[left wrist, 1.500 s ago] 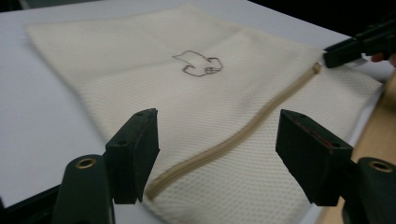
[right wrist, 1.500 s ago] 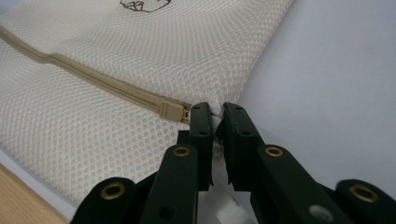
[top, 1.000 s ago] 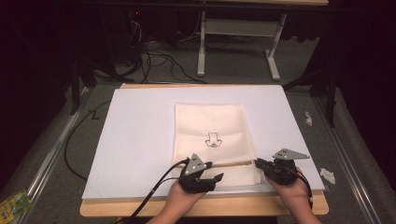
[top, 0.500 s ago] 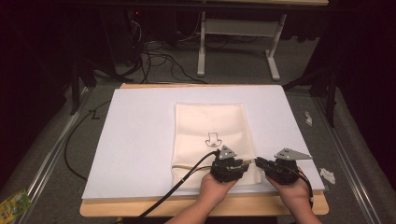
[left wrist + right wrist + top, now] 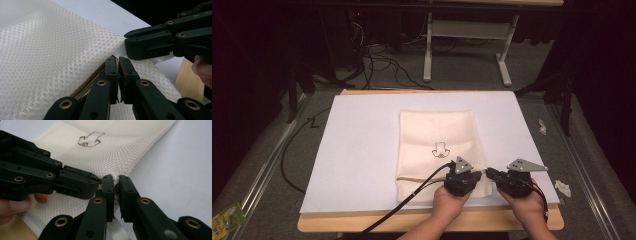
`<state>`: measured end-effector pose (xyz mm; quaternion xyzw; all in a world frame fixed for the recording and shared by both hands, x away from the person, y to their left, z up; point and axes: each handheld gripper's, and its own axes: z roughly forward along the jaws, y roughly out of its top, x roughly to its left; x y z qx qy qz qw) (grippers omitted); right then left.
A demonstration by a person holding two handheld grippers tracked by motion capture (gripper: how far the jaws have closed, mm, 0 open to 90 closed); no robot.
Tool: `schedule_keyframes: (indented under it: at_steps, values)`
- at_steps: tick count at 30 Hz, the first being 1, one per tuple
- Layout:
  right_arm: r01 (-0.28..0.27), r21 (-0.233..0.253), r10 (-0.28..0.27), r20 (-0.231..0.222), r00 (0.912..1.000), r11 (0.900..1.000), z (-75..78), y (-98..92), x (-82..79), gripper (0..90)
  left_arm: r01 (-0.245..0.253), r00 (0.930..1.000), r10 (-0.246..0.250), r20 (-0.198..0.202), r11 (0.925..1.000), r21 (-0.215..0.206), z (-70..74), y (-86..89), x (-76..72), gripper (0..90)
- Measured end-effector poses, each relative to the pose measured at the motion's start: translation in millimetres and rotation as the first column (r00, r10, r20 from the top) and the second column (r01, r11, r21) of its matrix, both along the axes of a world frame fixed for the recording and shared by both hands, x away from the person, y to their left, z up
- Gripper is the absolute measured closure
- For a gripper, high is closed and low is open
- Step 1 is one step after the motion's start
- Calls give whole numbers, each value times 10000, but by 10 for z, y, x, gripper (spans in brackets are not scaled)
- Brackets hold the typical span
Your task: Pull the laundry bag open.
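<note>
Left gripper (image 5: 477,176) and right gripper (image 5: 490,173) meet at the mesh bag's (image 5: 438,135) five-o'clock corner; both pinch cloth; paper sheet (image 5: 362,145) beneath

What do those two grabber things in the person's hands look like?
Both are black. The left gripper and the right gripper each have two flat black jaws on hinged bars, joined by brass-coloured rivets. A grey three-cornered plate sits on top of each. A black cable trails from the left one. No sleeves show on the forearms.
</note>
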<state>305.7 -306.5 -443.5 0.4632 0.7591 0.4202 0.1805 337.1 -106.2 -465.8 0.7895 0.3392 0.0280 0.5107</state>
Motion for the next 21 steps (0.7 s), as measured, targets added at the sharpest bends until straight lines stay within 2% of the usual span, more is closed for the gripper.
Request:
schedule_keyframes:
  at_steps: [2,3,5,8,10,11,12,14,21]
  values:
    - [-28,71,27,68,10000,10000,5,-14,3,851,-38,10000,38,-3,10000,-92,3,0,1,866]
    - [-9,91,8,84,10000,10000,11,-17,4,850,-87,10000,87,-3,9999,-131,0,-2,3,837]
    - [-12,109,11,70,10000,9999,12,-17,4,850,-80,9998,74,-198,9996,-281,-18,-10,10,804]
    - [-86,14,86,50,10000,10000,4,-13,5,850,26,10000,-27,-32,10000,-92,-64,-37,-17,751]
    - [-86,10,86,18,10000,10000,-3,-11,6,850,-32,10000,32,-81,10000,9,-92,-50,-22,760]
    - [-71,-4,71,-4,10000,10000,-7,-12,4,850,-85,9999,85,-100,10000,3,-94,-51,-24,809]
    - [-69,14,69,-2,10000,10000,-7,-13,3,850,-118,9999,118,-65,9999,7,-92,-48,-23,809]
    - [-38,41,37,84,10000,10000,3,-23,0,849,1,10000,-1,15,10000,-77,-83,-32,-12,863]
    - [-128,-37,129,234,9996,9999,16,-17,-10,847,84,9999,-84,123,9999,-57,-51,3,-21,869]
